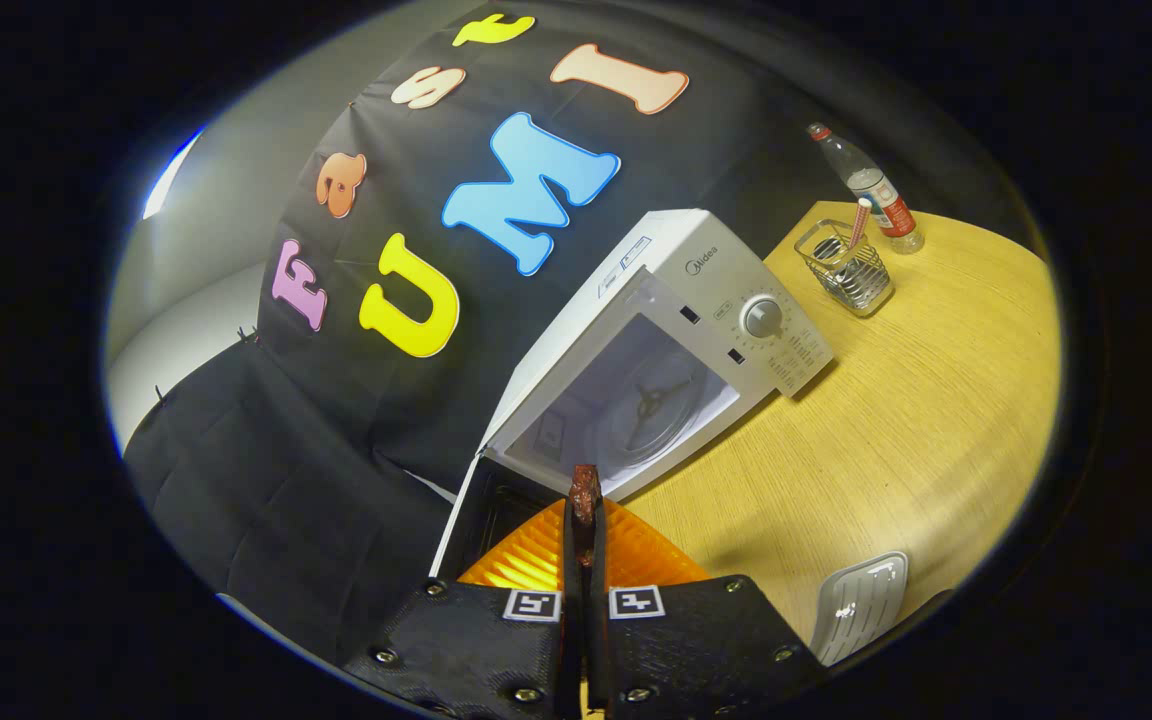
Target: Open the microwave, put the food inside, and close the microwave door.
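Hand-held gripper (585, 520) has its fingers pressed nearly together, pinching a thin orange plate (636, 555) by its rim, with a dark brown piece of food (585, 487) at the fingertips. Just ahead stands the white microwave (696, 300) on the wooden counter (916, 420), its door (481, 510) swung open and the cavity bare. A wire holder (846, 268) and a water bottle (866, 188) stand near the counter's far edge.

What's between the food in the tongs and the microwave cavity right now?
Nothing visible. The tongs are shut on the food, the microwave stands just ahead with its door swung open to the side, and the cavity with its turntable hub looks bare.
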### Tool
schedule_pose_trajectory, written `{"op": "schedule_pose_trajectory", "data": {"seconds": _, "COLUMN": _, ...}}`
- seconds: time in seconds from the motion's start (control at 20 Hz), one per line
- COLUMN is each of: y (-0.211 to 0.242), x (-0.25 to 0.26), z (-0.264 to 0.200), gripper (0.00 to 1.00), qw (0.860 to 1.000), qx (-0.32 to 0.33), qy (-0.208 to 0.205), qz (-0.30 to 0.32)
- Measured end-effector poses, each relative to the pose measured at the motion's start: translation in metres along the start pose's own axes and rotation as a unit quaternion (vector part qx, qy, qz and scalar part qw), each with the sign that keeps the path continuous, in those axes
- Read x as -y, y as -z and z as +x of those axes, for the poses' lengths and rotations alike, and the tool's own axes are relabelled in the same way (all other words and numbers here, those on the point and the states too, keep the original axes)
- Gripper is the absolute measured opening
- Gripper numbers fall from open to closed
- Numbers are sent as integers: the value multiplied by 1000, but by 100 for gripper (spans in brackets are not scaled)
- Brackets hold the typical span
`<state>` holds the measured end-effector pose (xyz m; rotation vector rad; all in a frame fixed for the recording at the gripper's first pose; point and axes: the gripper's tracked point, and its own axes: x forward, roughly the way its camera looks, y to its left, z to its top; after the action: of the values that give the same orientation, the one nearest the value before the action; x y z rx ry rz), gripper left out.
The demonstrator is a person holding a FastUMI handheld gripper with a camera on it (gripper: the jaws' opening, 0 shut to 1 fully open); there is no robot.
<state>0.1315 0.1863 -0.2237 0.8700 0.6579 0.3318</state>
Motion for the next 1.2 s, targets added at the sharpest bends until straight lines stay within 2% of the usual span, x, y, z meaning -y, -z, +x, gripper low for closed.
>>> {"op": "schedule_pose_trajectory", "data": {"seconds": 0.75, "y": -3, "x": 10, "z": 114, "gripper": 3, "qw": 997, "qx": 62, "qy": 21, "qz": 34}}
{"op": "schedule_pose_trajectory", "data": {"seconds": 1.2, "y": -12, "x": 34, "z": 166, "gripper": 3, "qw": 994, "qx": 90, "qy": 59, "qz": 30}}
